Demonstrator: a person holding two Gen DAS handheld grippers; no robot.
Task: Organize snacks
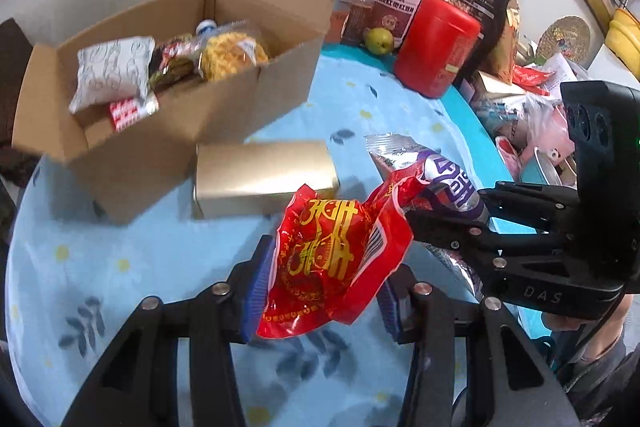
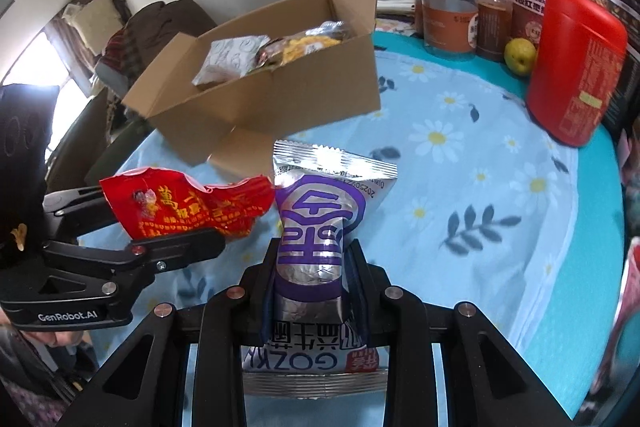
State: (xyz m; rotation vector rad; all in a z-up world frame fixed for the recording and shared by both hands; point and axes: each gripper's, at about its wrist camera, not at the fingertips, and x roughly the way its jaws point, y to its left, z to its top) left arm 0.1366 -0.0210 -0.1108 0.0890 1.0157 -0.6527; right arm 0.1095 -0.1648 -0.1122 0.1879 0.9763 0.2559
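Clamping one snack in each hand, I hold a crinkled red packet in my left gripper and a silver-and-purple packet in my right gripper, both sets of jaws drawn narrow and pressing on the wrappers above the table. My own fingers cover the lower part of each packet, and the silver one's bottom edge runs out of sight beneath the right gripper. Most print on the wrappers is too distorted to read. Behind them sits one open cardboard box; I can count a white patterned pouch, a yellow snack in clear wrap and a small red-and-white pack, while the dark wrappers between them are jumbled and partly buried, so their number is unclear. One gold box lies closed just beside the cardboard one. Along the back edge stand one red canister, one pink-lidded tin, one green pear and a crowd of jars that overlap too much to count. A light blue cloth with daisies covers the round table, a pale wall rises behind, and a bright window glares at the left edge of the right wrist view.
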